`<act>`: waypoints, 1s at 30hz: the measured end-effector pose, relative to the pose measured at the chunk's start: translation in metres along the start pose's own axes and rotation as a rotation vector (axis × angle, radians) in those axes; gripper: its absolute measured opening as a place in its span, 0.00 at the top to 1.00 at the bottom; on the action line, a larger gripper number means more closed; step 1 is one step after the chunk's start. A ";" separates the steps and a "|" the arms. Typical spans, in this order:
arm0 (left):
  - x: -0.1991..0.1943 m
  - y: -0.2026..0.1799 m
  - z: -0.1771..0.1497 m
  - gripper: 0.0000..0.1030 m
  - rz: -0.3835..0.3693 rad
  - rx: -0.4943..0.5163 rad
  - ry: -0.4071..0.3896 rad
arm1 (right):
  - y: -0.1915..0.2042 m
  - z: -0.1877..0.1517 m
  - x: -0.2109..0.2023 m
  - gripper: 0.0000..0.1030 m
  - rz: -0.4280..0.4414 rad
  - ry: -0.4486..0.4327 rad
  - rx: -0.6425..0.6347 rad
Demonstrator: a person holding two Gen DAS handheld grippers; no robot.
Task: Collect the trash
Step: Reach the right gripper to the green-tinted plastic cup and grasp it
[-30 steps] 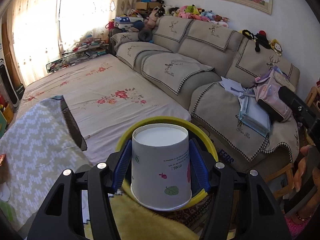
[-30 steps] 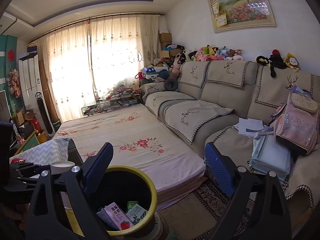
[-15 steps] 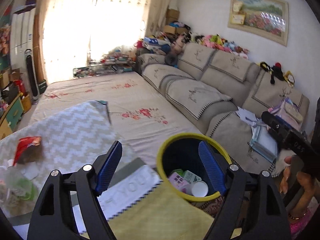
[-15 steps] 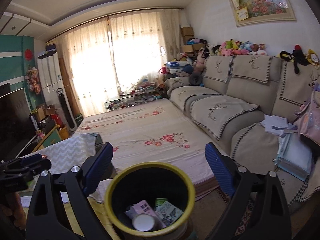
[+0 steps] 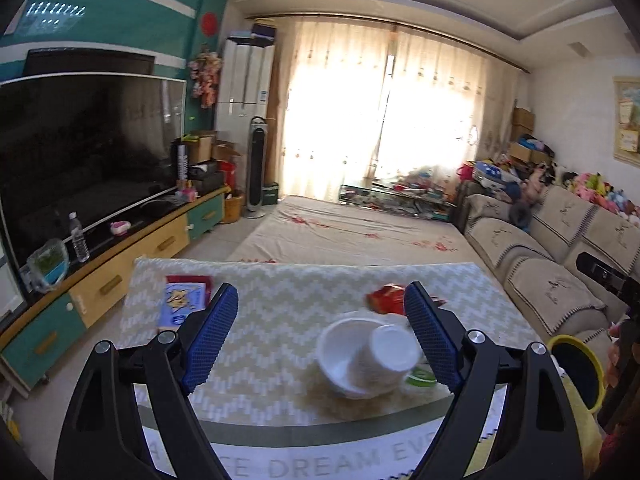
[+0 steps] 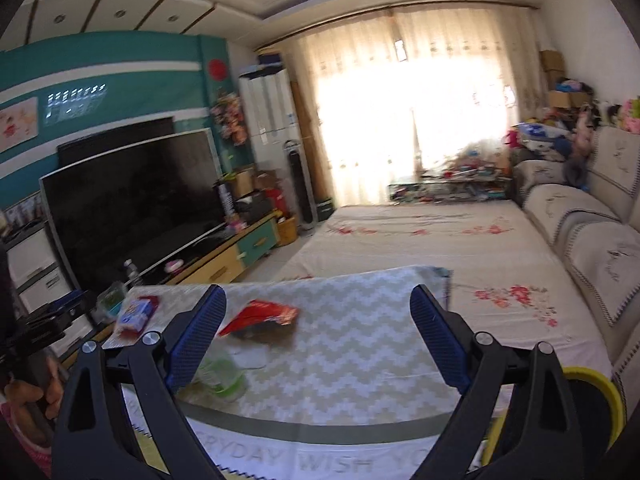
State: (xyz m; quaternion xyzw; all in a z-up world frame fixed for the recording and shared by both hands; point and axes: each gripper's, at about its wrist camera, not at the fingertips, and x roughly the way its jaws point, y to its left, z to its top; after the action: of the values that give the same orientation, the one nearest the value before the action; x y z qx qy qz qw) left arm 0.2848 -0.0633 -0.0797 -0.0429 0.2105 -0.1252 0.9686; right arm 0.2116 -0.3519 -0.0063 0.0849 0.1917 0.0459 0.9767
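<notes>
Left wrist view: I see white cups [image 5: 366, 356] on their sides on the table [image 5: 280, 360], nested, blurred. Red wrapper [image 5: 386, 299] lies behind them, a booklet [image 5: 182, 304] far left. My left gripper [image 5: 324, 344] stands wide, jaws just opened, gripping nothing. Right gripper [image 6: 318, 340] is wide too, empty. Yellow bin [image 5: 576, 368], beside the table's right edge, is cut off; contents hidden.

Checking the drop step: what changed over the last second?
The left hand-held gripper let go of the paper cup into the yellow bin; its jaws have just been opening, nothing between them. Both views swung from bin and sofa to the table. The right hand-held gripper stayed open and empty.
</notes>
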 end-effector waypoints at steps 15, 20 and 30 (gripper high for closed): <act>0.016 0.023 -0.019 0.18 0.012 -0.080 0.050 | 0.083 -0.053 0.102 0.25 0.173 0.333 -0.169; 0.017 0.024 -0.020 0.18 -0.001 -0.091 0.058 | 0.087 -0.063 0.116 0.41 0.155 0.369 -0.175; 0.016 0.021 -0.021 0.18 -0.007 -0.076 0.054 | 0.080 -0.061 0.113 0.48 0.145 0.359 -0.146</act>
State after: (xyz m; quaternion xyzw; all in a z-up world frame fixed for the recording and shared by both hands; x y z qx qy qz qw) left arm 0.2948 -0.0480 -0.1084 -0.0771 0.2411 -0.1213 0.9598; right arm 0.2876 -0.2504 -0.0885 0.0178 0.3524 0.1441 0.9245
